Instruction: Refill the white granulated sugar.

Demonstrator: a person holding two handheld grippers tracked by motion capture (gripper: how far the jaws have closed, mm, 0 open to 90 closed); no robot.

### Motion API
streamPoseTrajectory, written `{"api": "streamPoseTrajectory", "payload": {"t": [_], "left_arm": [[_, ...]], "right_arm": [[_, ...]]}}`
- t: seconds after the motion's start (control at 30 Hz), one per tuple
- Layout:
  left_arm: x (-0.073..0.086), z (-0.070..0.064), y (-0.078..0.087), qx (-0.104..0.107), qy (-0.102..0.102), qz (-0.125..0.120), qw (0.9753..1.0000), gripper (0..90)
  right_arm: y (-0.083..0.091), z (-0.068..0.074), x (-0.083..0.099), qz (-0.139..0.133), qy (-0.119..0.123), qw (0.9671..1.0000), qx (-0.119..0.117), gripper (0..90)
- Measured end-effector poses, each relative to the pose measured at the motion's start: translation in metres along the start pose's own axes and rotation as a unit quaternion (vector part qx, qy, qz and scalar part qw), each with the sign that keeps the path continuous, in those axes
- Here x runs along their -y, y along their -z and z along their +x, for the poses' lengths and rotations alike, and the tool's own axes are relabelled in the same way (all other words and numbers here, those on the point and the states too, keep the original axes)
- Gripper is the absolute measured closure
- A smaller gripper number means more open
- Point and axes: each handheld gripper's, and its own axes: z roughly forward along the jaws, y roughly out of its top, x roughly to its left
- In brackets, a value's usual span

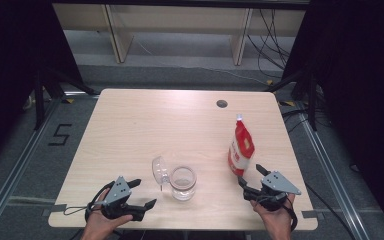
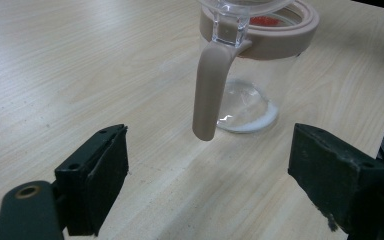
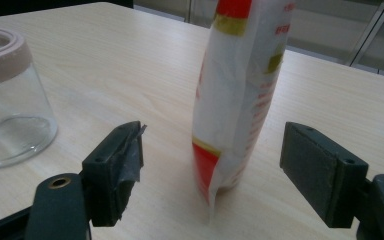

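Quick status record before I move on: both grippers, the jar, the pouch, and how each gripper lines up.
left gripper: open, holds nothing, aimed at the jar's handle
right gripper: open, holds nothing, jaws either side of the pouch, not touching
glass jar: upright near the table's front edge, lid flipped open, looks empty
jar handle: beige, hangs down toward the left gripper
pouch: red and white, standing upright, right of the jar
table: light wood

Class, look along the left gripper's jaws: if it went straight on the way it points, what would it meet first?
Probably the jar's handle, which hangs in line between the open jaws of the left gripper, with the glass jar just behind it.
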Motion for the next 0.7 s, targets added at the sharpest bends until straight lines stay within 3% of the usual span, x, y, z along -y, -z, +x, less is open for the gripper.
{"api": "streamPoseTrajectory", "payload": {"t": [0.17, 0.37, 0.53, 0.57, 0.7], "left_arm": [[0.000, 0.001, 0.000, 0.000, -0.013, 0.003, 0.9999, 15.9], [0.000, 0.000, 0.000, 0.001, -0.006, 0.000, 1.0000, 15.9], [0.000, 0.000, -0.001, 0.002, -0.010, 0.001, 0.9999, 15.9], [0.001, -0.002, -0.001, 0.001, 0.002, 0.001, 1.0000, 15.9], [0.001, -0.002, -0.001, 0.000, 0.003, 0.002, 1.0000, 15.8]], "right_arm": [[-0.013, -0.001, -0.001, 0.003, 0.004, 1.0000, 0.003, 26.1], [-0.032, -0.003, -0.003, -0.007, 0.002, 0.9999, 0.012, 25.7], [-0.041, -0.004, -0.003, 0.001, 0.006, 0.9998, 0.017, 24.9], [-0.044, -0.004, -0.003, 0.007, 0.006, 0.9998, 0.020, 24.2], [-0.048, -0.004, -0.003, 0.004, -0.003, 0.9998, 0.018, 24.6]]}}
